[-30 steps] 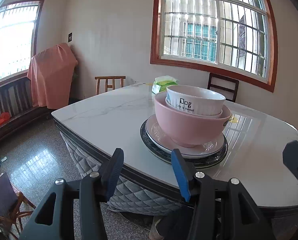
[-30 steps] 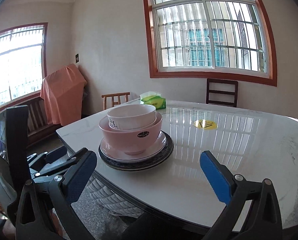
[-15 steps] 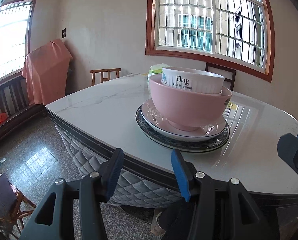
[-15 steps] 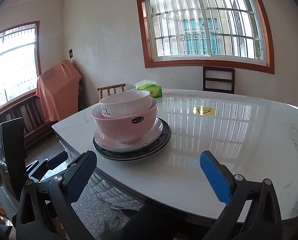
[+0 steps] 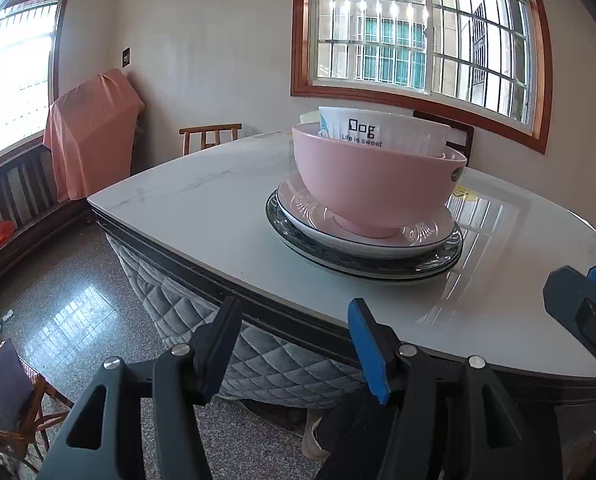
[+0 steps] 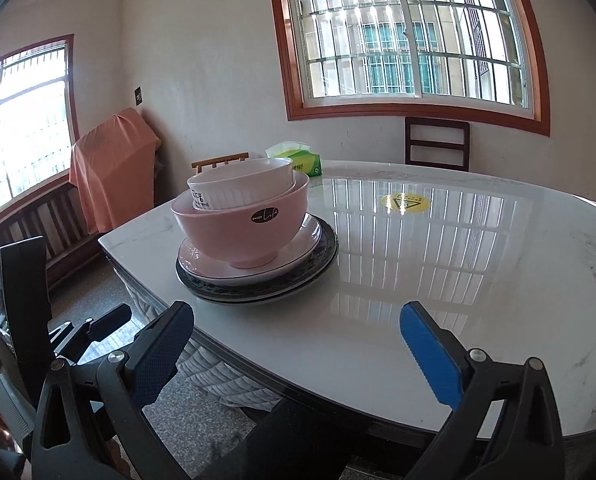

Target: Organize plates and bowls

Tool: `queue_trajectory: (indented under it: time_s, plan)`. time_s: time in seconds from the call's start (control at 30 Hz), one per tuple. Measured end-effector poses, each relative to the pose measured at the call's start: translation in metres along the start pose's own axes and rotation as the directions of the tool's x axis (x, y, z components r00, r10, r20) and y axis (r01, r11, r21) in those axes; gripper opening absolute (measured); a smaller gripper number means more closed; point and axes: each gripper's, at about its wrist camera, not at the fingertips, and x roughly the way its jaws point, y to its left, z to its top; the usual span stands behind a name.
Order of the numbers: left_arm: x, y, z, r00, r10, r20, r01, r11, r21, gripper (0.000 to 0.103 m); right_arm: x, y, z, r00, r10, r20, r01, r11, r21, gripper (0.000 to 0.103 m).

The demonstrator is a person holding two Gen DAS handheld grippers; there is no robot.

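Left wrist view: the left gripper (image 5: 294,344), jaws opening and empty, sits lower than a second ago; the bowl stack (image 5: 378,184) looms larger at one o'clock. Right wrist view: the right gripper (image 6: 298,344), jaws wide and empty, has dipped too, the stack (image 6: 246,216) at eleven o'clock on the table (image 6: 458,280).

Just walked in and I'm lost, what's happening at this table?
A person holds two grippers short of a marble table. On it a white bowl nests in a pink bowl, on a white plate over a dark plate. The left gripper is opening, the right gripper open; both empty.
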Motion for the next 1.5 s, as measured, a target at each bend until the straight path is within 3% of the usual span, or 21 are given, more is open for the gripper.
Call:
queue_trajectory:
  time_s: [0.37,0.73,1.1,1.4,1.5]
  plan:
    - [0.01,0.005,-0.001,0.998,0.012,-0.062,-0.013,1.0,-0.019,0.059,0.003,-0.003,-0.004,0.999,0.037,-0.021,-0.037,0.999,0.003,0.102]
    - [0.008,0.002,0.001,0.997,0.046,-0.054,-0.045,0.999,0.014,0.059,0.004,-0.006,-0.008,0.998,0.044,-0.04,-0.044,0.999,0.012,0.102]
    - [-0.025,0.005,0.021,0.991,0.102,0.087,-0.105,0.994,0.031,0.059,-0.007,-0.009,-0.004,0.999,0.035,0.013,-0.036,0.999,0.026,0.102]
    - [-0.063,0.004,0.04,0.974,0.106,0.2,-0.113,0.993,0.025,0.081,-0.015,-0.008,0.001,0.998,0.043,0.048,-0.044,0.999,0.023,0.102]
    - [-0.075,0.001,0.045,0.969,0.094,0.227,-0.104,0.994,0.032,0.083,-0.015,-0.007,0.001,0.998,0.046,0.051,-0.047,0.999,0.019,0.102]
